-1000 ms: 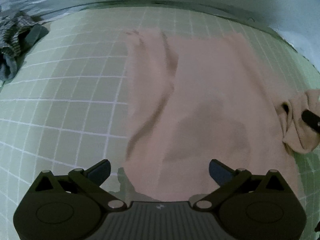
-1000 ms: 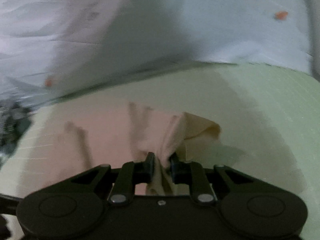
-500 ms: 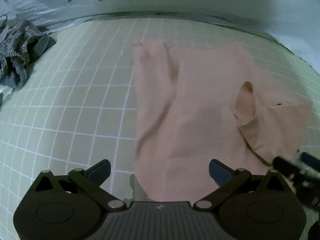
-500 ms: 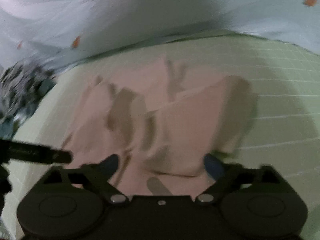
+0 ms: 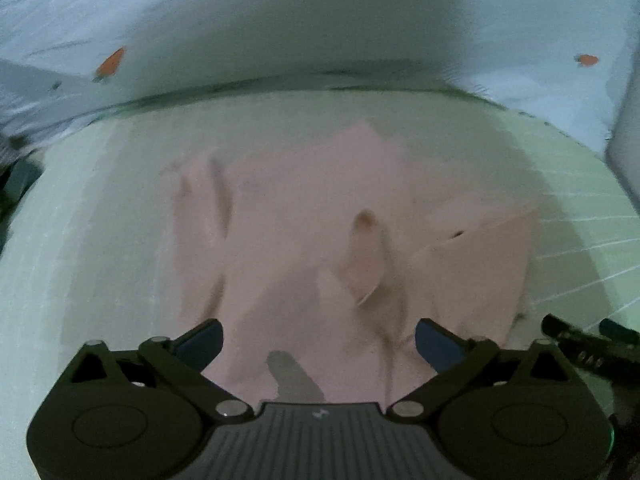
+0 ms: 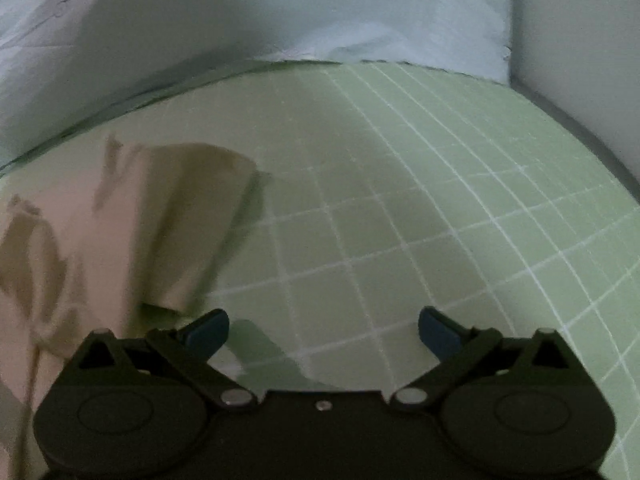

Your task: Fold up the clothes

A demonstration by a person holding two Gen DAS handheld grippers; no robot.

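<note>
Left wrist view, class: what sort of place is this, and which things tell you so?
Probably a home bedroom: a pink garment lies on a green grid-lined mat, beside pale bedding printed with carrots.

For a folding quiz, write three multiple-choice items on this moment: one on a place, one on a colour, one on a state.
1. In the right wrist view, where does the garment lie?
A. left side
B. right side
C. out of view

2. What colour is the garment?
A. navy
B. pale pink
C. black

3. What is between the right tongs?
A. a sleeve
B. a hanger
C. nothing, only bare mat

Key:
1 A: the garment fills the left of that view, with the green grid mat to the right.
2 B: the left wrist view shows it as pale pink.
3 C: the right tongs stand wide apart over bare mat, pads touching no cloth.
</note>
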